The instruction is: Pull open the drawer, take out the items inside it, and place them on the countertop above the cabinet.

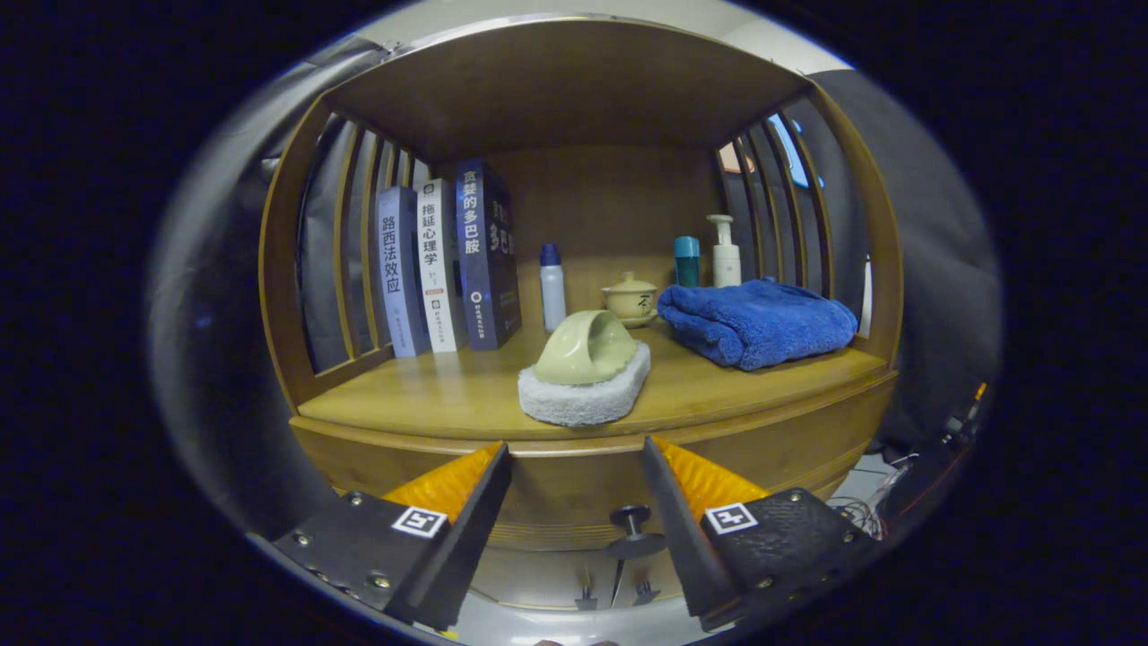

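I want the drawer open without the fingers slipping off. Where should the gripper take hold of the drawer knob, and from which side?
Grip the drawer knob by its thin stem behind the round cap, coming straight on at the drawer front. The wider cap should stop the fingers sliding off on the pull. The gripper is open, the knob between its fingers, nearer one than the other, so centre it first.

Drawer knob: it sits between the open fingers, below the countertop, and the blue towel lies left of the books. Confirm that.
One thing is wrong. In the gripper view the towel lies to the right of the books, not left. The rest holds: the knob sits between the fingers of the open gripper, below the countertop.
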